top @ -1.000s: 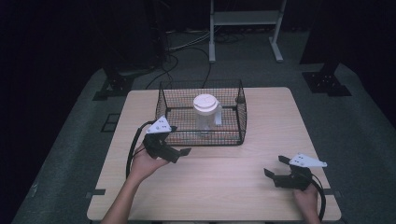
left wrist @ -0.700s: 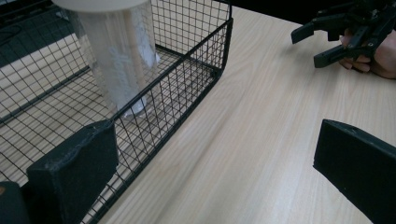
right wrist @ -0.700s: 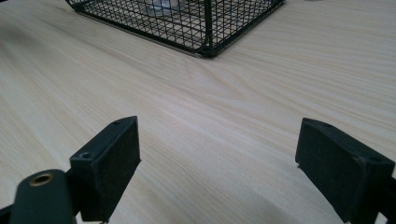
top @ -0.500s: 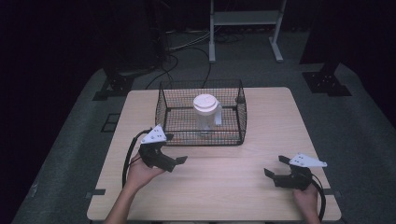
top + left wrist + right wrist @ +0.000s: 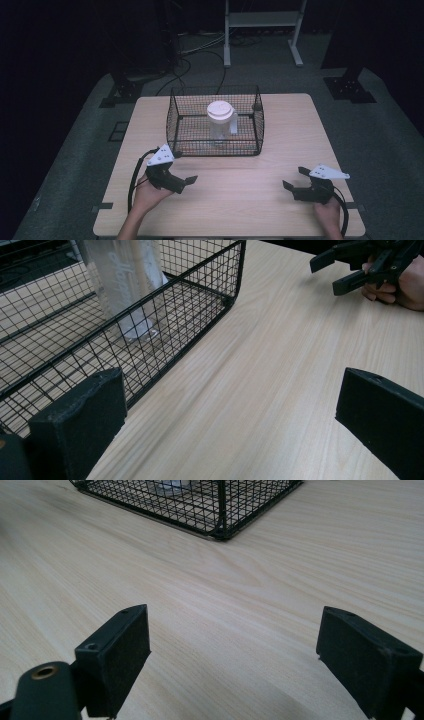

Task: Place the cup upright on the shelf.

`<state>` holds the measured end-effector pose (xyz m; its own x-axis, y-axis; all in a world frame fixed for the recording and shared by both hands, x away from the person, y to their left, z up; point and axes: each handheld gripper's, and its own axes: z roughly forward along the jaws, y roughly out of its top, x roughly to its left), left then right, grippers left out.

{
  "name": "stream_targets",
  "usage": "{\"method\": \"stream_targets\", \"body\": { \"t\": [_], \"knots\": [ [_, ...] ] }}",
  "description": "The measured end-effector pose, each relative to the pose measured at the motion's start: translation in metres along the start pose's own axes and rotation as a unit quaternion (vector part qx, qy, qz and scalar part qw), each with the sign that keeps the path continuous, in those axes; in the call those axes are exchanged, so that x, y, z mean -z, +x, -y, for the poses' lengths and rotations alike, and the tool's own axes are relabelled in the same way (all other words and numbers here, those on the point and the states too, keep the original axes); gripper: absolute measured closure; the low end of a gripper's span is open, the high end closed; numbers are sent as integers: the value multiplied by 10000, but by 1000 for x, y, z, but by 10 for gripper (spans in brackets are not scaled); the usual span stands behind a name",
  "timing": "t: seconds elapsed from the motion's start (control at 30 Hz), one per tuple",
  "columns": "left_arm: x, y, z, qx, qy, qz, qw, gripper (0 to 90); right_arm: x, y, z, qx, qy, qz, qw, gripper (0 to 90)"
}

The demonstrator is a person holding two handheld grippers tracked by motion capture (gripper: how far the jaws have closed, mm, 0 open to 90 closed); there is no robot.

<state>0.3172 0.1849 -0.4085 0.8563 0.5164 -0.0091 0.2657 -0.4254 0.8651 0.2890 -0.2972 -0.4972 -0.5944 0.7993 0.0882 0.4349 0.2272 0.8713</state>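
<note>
bench [image 5: 250,200]: showing pale, matt wood grain
basket [image 5: 187,142]: showing thin black metal wire (matt)
cup [image 5: 220,125]: looking like translucent plastic, white lid

Dim room, table [image 5: 250,200] evenly lit, soft shadows, pics sharp.

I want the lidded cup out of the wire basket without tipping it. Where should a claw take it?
Probably from straight above: the cup stands upright inside the wire basket, whose mesh walls block the sides. Close on the clear body just under the white lid, away from the side handle.
</note>
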Motion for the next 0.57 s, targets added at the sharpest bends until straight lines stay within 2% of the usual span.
{"method": "stream_targets", "body": {
  "t": [0.27, 0.37, 0.47, 0.57],
  "knots": [
    [5, -5, 20, 86, -54, -90, 9999, 0, 0, 0, 0, 0, -2, -1, 10000, 129],
    [9, -8, 34, 190, -292, -183, 9992, 0, 0, 0, 0, 1, -4, -2, 10000, 129],
    [16, -11, 54, 344, -622, -263, 9971, 0, 0, 0, 0, 9, -4, -4, 10000, 129],
    [18, -12, 61, 379, -677, -304, 9965, 0, 0, 0, 0, 4, -9, -10, 10000, 129]
  ]
}}
